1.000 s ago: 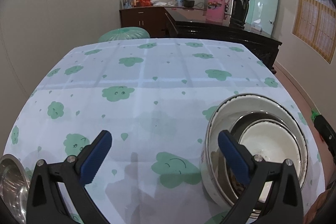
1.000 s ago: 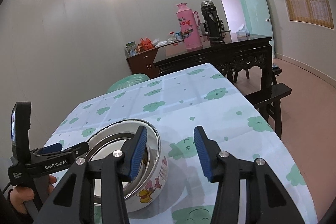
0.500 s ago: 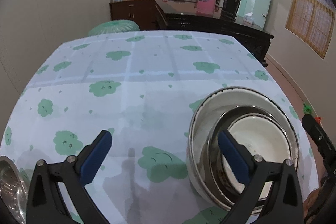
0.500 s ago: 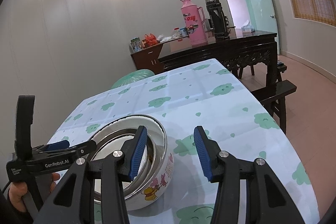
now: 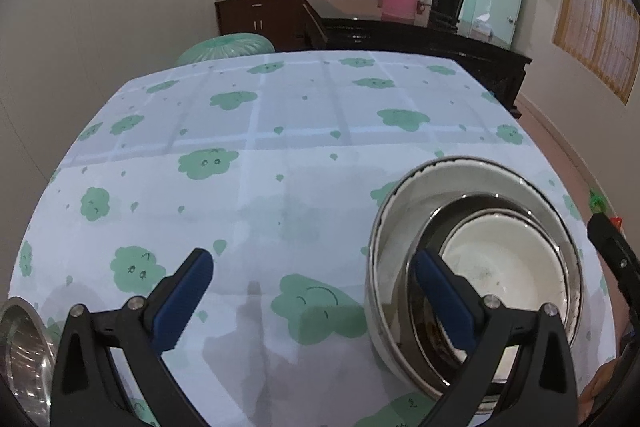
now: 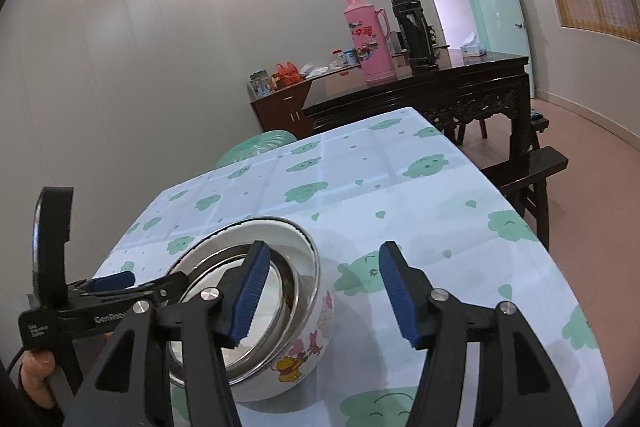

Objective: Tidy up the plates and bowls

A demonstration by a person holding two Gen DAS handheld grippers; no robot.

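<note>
Right fingers letting go at the nested bowls; the risk is a snag on the rims.

My right gripper (image 6: 320, 287) is opening over the stack, its left pad inside the rims, its right pad outside over the cloth, and neither looks to press on anything. The stack sits near the bench (image 5: 280, 155) edge closest to me: a cartoon-printed enamel bowl (image 6: 308, 339) outermost, a steel bowl (image 5: 420, 291) in it, a white bowl (image 5: 504, 275) innermost. My left gripper (image 5: 312, 291) stands wide open and empty, one pad over bare cloth, the other above the stack. A further steel bowl (image 5: 24, 347) lies at my far left. My judgement: if either pad inside the rims catches as I lift away, the inner bowls could tip or rattle out; a sideways nudge could slide the stack off the near edge.
</note>
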